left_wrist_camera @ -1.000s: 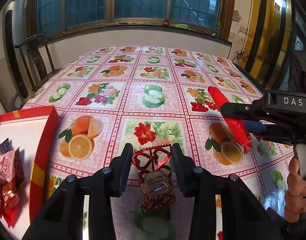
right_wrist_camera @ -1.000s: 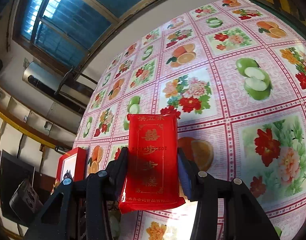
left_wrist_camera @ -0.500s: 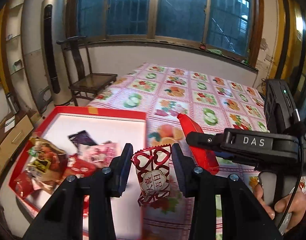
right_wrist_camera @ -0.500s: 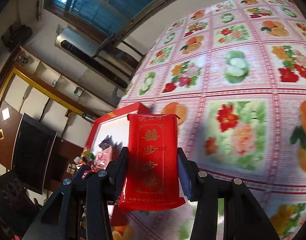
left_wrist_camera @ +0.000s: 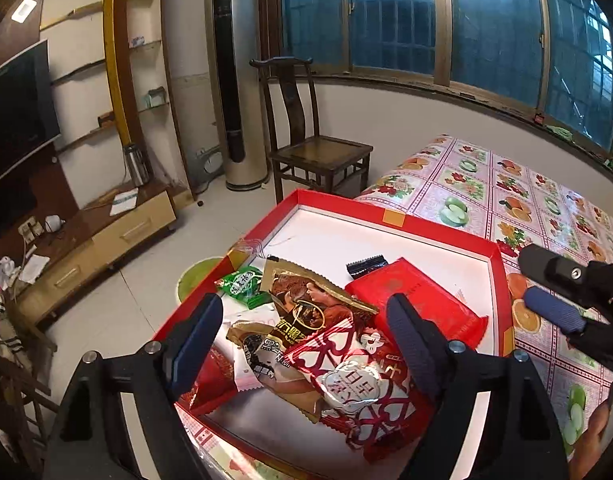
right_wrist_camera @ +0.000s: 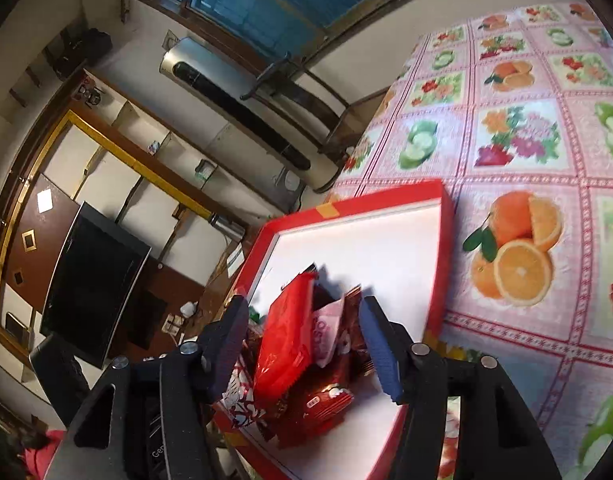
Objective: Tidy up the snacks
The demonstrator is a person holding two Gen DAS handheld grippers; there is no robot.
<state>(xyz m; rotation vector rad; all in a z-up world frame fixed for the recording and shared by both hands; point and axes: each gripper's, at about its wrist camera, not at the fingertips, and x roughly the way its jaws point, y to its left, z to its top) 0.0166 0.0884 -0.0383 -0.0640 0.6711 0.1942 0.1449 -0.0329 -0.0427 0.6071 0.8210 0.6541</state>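
From my seat the table (left_wrist_camera: 502, 196) under its fruit-and-flower oilcloth (right_wrist_camera: 518, 148) fills the frame from twelve to three o'clock in my left view, and the red tray (left_wrist_camera: 394, 218) with the white floor sits on its near corner, overhanging toward the room. Behind it, at about eleven o'clock, stands a dark wooden chair (left_wrist_camera: 306, 148), with a tall silver tower unit (left_wrist_camera: 230, 80) just beside it at ten. Inside the tray the snacks lie heaped at the near end: a flat red packet (left_wrist_camera: 422, 300) at the two o'clock side of the heap, a brown and gold wrapper (left_wrist_camera: 306, 304) at its centre, a red heart-patterned sweet (left_wrist_camera: 362, 384) at five o'clock overlapping the brown one, and a small green sachet (left_wrist_camera: 244, 286) at ten. My left gripper (left_wrist_camera: 306, 344) is spread wide above the heap, its jaws having just been opening; the heart-patterned sweet lies below and between them, free of the pads. My right gripper (right_wrist_camera: 302, 348) is likewise parted, its jaws having just been opening, and the red packet (right_wrist_camera: 286, 344) stands tilted between them, blurred, so I cannot tell whether it touches the left pad. In the left view the right gripper (left_wrist_camera: 562, 300) comes in from three o'clock, over the tray's right rim.
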